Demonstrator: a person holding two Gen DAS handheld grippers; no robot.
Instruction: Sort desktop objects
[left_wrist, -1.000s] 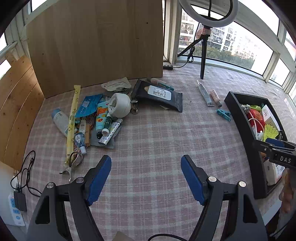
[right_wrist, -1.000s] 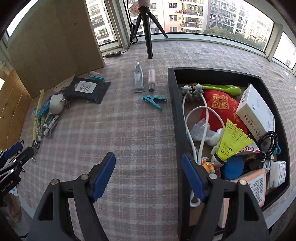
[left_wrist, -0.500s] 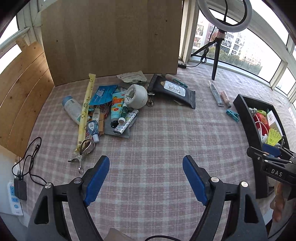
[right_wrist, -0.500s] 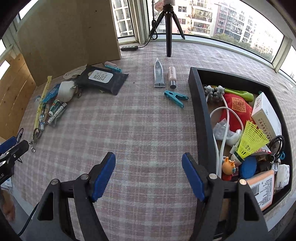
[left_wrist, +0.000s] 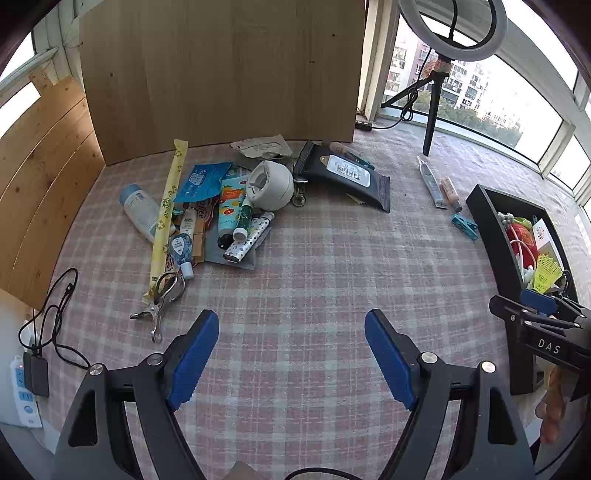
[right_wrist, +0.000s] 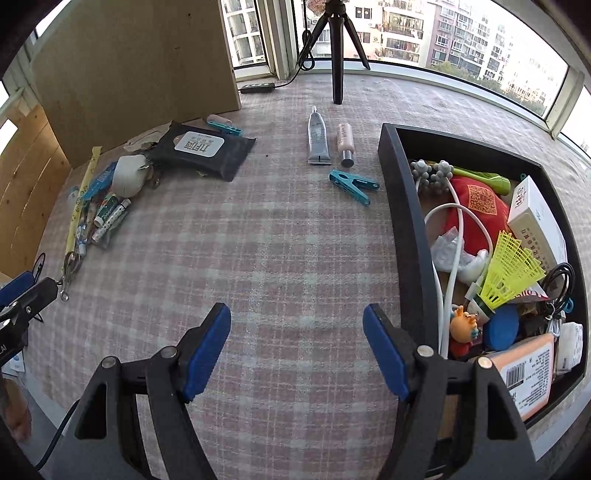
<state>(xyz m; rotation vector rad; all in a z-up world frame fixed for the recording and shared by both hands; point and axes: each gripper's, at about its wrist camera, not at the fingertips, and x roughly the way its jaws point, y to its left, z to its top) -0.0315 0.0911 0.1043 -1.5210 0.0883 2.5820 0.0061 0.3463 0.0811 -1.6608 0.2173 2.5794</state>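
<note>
Both tongs hang wide and empty over the pink checked desk (left_wrist: 295, 266). Ahead-left of the left tongs (left_wrist: 291, 354) lies the heap of tubes and packets (left_wrist: 218, 210); the full black rectangular tray (right_wrist: 410, 229) sits just right of the right tongs (right_wrist: 297, 350).

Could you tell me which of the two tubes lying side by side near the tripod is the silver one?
The silver tube is the longer one, farther from the black tray; the pink tube lies between it and the tray.
</note>
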